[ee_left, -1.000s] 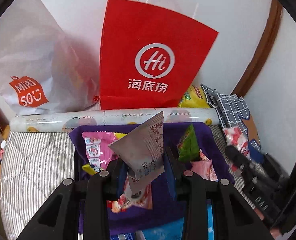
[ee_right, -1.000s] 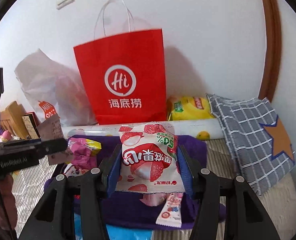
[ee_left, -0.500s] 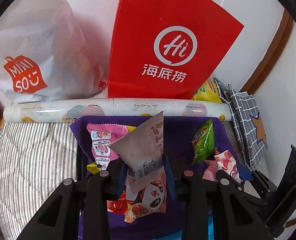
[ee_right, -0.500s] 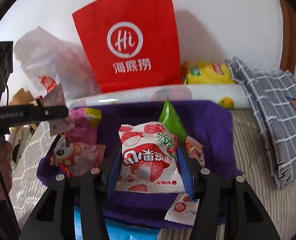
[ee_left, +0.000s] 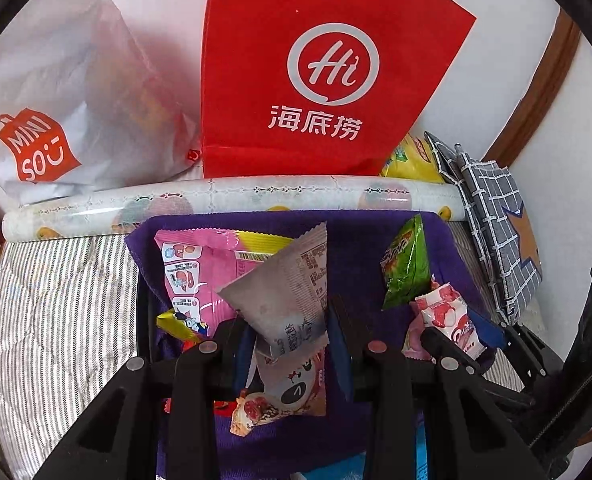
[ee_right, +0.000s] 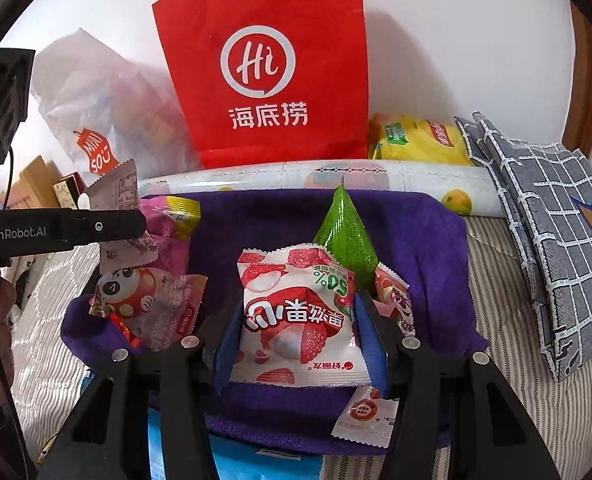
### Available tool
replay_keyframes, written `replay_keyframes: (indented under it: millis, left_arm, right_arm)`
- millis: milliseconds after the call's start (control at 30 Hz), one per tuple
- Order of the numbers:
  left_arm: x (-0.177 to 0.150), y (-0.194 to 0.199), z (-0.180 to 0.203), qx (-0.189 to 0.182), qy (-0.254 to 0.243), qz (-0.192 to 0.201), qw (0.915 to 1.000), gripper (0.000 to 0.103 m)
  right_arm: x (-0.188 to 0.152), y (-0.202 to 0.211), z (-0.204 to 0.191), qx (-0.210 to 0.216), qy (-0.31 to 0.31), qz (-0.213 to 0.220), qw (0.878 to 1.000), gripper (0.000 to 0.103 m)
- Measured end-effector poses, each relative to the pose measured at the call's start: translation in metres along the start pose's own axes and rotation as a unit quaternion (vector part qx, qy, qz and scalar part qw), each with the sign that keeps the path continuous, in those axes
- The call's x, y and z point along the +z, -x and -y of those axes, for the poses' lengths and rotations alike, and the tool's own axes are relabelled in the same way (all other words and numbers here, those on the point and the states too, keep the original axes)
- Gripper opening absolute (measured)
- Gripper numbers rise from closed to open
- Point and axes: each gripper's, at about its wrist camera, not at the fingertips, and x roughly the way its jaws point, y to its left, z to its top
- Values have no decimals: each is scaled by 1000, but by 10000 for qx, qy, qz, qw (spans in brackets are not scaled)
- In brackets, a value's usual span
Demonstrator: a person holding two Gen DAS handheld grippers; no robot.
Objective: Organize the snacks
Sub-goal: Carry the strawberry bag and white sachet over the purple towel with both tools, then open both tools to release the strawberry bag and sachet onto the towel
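Note:
My left gripper (ee_left: 287,316) is shut on a grey foil snack packet (ee_left: 283,280), held upright over a purple cloth-lined bin (ee_left: 360,232). Below it lie a pink packet (ee_left: 191,272), a panda-print packet (ee_left: 296,388) and a green packet (ee_left: 406,268). My right gripper (ee_right: 296,312) is shut on a red-and-white lychee packet (ee_right: 296,316) above the same purple bin (ee_right: 416,240). Its view shows the green packet (ee_right: 346,236) behind, the panda packet (ee_right: 135,296) at left and a small white sachet (ee_right: 366,412) below. The left gripper (ee_right: 131,224) with its grey packet (ee_right: 115,188) shows at the left edge.
A red paper bag (ee_left: 320,80) and a white plastic bag (ee_left: 67,92) stand against the wall. A rolled patterned sheet (ee_left: 255,200) lies along the bin's far edge. A yellow packet (ee_right: 420,140) and a grey checked cloth (ee_right: 544,232) sit at right on striped bedding (ee_left: 63,300).
Both grippers have sunk toward the purple bin and tipped downward, each keeping its packet. More of the bin's snacks show beneath them.

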Motion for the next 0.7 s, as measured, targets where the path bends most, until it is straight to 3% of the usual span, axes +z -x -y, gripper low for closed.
replay_keyframes:
  millis: [433,700]
  left_arm:
    - [-2,-4,3,115,-89,-60,9999,32]
    - [-2,-9,3,154,-105,-109,9998,32]
  right_arm:
    - [0,-11,7,49,-149,-272,9995,55]
    - [0,-5,4,-36,-60,-122,9999,66]
